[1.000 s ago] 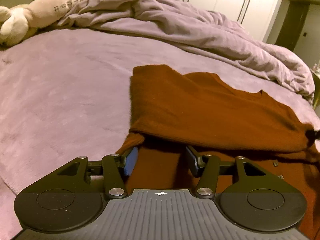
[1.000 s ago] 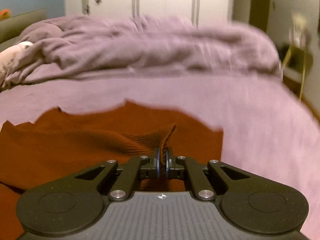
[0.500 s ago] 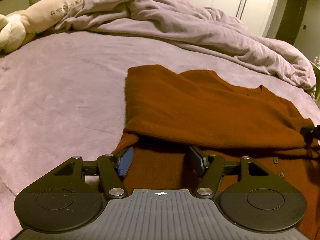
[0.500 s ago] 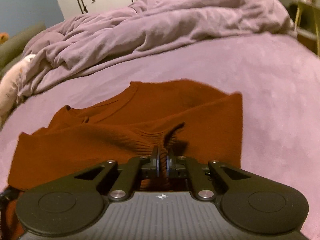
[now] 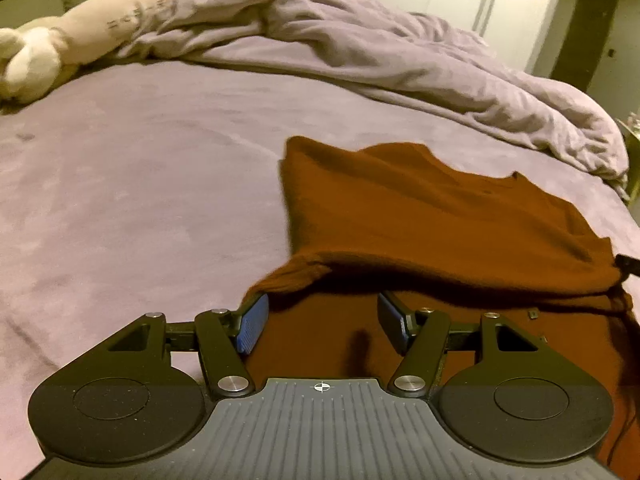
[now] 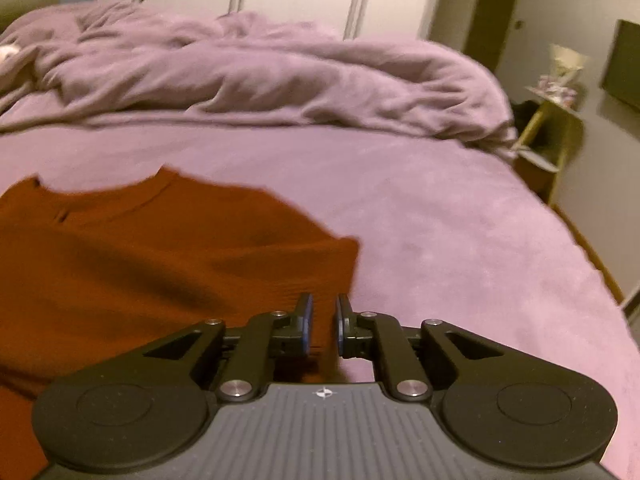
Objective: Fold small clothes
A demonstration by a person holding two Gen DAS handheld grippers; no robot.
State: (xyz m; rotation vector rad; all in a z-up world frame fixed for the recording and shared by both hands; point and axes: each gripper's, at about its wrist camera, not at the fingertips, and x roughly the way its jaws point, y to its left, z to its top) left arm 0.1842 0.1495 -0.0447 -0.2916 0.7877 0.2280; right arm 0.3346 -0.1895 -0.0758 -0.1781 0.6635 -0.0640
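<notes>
A rust-brown knit sweater (image 5: 420, 220) lies on the purple bed, its upper part folded over the lower. In the left wrist view my left gripper (image 5: 320, 312) hangs open just before the folded edge. The fold's left corner sags against the left blue pad (image 5: 252, 320), and nothing is pinched. In the right wrist view the sweater (image 6: 140, 260) fills the left half, neckline at the far side. My right gripper (image 6: 322, 312) is at its right edge with the jaws opening. A narrow gap shows between the pads, and no cloth is pressed there.
The purple bed sheet (image 6: 460, 240) spreads out to the right of the sweater and to its left (image 5: 140, 180). A crumpled duvet (image 5: 400, 52) lies across the far side. A cream plush toy (image 5: 80, 40) rests at the far left. A yellow side table (image 6: 556, 120) stands beyond the bed's right edge.
The right gripper was shut on the sweater's ribbed hem; its pads have now parted and the hem has dropped flat. The left gripper widened slightly and lifted a little.
</notes>
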